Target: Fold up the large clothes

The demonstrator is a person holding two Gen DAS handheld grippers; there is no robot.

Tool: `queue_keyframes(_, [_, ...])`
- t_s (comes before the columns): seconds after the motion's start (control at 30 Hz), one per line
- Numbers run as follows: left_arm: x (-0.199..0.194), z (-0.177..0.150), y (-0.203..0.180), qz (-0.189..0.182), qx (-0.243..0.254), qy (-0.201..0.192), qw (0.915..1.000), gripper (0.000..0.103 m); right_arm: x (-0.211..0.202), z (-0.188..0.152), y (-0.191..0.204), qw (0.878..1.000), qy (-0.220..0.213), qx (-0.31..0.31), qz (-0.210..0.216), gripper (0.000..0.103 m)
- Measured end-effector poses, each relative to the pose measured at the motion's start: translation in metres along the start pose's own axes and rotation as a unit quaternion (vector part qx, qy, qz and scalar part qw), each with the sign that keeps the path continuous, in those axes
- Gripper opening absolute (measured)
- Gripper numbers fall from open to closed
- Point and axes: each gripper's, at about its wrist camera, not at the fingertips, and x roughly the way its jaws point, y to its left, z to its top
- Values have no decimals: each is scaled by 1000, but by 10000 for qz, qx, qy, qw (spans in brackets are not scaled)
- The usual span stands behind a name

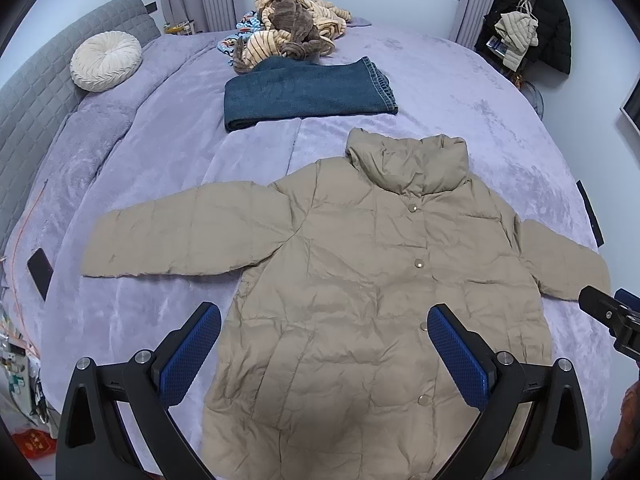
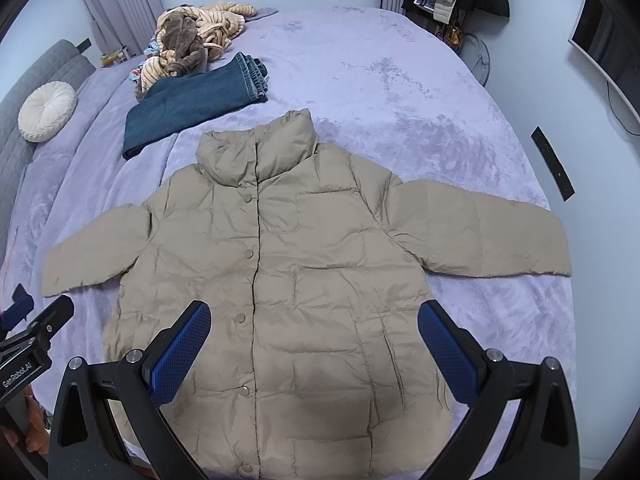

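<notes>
A beige puffer jacket (image 1: 352, 280) lies flat and face up on the purple bed, buttoned, collar away from me, both sleeves spread out to the sides. It also shows in the right wrist view (image 2: 288, 280). My left gripper (image 1: 324, 340) is open and empty, held above the jacket's lower left part. My right gripper (image 2: 314, 340) is open and empty, held above the jacket's lower right part. The right gripper's tip shows at the right edge of the left wrist view (image 1: 612, 312); the left gripper shows at the left edge of the right wrist view (image 2: 36, 320).
Folded blue jeans (image 1: 308, 92) lie beyond the collar, with a heap of striped and brown clothes (image 1: 288, 32) behind. A round white cushion (image 1: 106, 60) leans on the grey headboard. A dark phone (image 1: 40, 272) lies at the bed's left edge. Coats (image 1: 536, 28) hang at the far right.
</notes>
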Motion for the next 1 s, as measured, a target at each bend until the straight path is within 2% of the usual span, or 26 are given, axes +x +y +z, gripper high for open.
queue_keyframes(0.13, [11,-1,18,-114,-146,45,9998,103,7,-2,8,9999,107,-31,92,103])
queue_keyframes(0.23, [29,-3,40,-330,-406,188,9985,103,15,-5,22,9996,186,-141,164,103])
queue_keyframes(0.3, [44,-7,58,-591,-639,309,9957,103,22,-6,35,9993,218,-258,187,103])
queue_keyframes(0.4, [65,-14,92,-845,-1093,359,9898,103,35,-7,50,9982,305,-217,471,103])
queue_keyframes(0.53, [101,-23,147,-1066,-1781,327,9777,103,55,-9,75,9959,251,-256,824,103])
queue_keyframes(0.7, [156,-26,222,-1147,-2595,154,9588,103,90,-14,118,9903,181,-511,1281,103])
queue_keyframes(0.87, [219,-28,284,-1199,-3241,144,9383,103,140,-24,153,9858,558,-659,1440,103])
queue_keyframes(1.0, [244,-18,314,-1209,-3602,-55,9250,103,166,-30,169,9831,670,-678,1561,103])
